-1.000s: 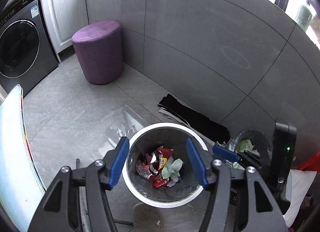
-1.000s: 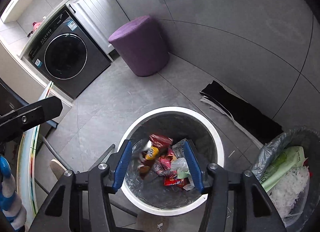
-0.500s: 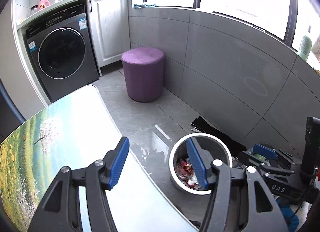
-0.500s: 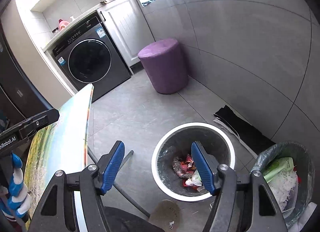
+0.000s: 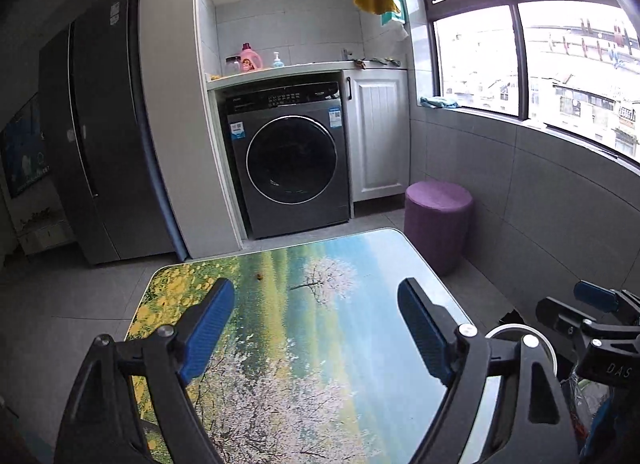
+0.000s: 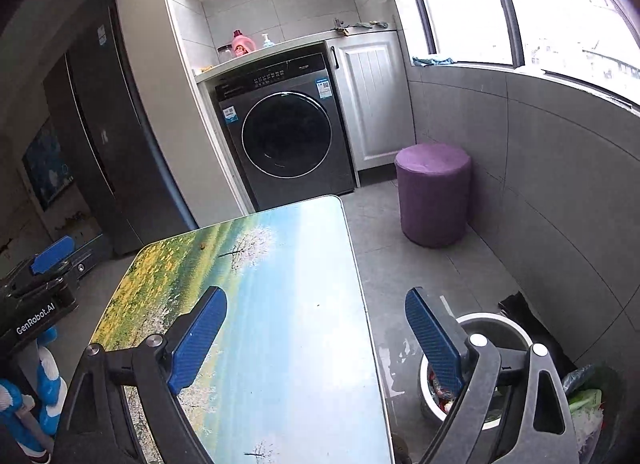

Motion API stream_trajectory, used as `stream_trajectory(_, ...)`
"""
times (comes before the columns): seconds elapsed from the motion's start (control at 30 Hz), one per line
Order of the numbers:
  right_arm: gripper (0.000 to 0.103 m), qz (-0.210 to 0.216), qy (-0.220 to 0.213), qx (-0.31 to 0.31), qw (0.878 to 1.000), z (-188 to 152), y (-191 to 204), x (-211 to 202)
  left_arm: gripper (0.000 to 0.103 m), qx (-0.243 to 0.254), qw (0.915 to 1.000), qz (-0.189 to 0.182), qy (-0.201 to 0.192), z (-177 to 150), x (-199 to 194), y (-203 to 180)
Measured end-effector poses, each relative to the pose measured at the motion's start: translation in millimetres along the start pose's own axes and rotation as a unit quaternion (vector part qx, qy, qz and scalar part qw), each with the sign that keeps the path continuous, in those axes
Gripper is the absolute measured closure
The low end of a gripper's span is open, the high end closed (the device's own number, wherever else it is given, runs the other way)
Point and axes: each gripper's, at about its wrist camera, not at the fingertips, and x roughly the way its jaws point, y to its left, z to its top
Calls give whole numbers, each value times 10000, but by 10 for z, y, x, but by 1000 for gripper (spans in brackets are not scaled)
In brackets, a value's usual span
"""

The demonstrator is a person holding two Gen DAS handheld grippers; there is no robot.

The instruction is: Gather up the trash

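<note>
White lettering reading "GenRobot.AI" stands on the black body of the left gripper (image 6: 47, 260), seen at the left edge of the right wrist view. In the left wrist view, the letters "DAS" show in pale print on the black body of the right gripper (image 5: 592, 302), with the rest of the word cut off. The washing machine (image 5: 290, 160) carries a blue-and-white sticker on its front at each upper corner and a row of small markings along its control panel, all too small to read. A sticker on the dark refrigerator (image 6: 102, 112) is likewise illegible.
</note>
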Motion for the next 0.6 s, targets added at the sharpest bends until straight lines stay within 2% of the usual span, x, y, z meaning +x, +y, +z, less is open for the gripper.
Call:
stream_trajectory(0.13,6,-1,-113,-253,9996,-34,339,24,10,-237,9988,378,-177,-117,-193,335)
stream_trajectory(0.2,0,-19,-160,-358,9992,-54,478,38,7,-344,9979,495,-249,-164,-267,470)
stream_trajectory(0.37,0,-35,-174,-637,9978,-100,745,93,3,-504,9960,684,-284,-289,-339,727)
stream_trajectory(0.6,0,-210,-124,-873,9959,-185,928,180,0,-643,9946,746,-339,-403,-353,840)
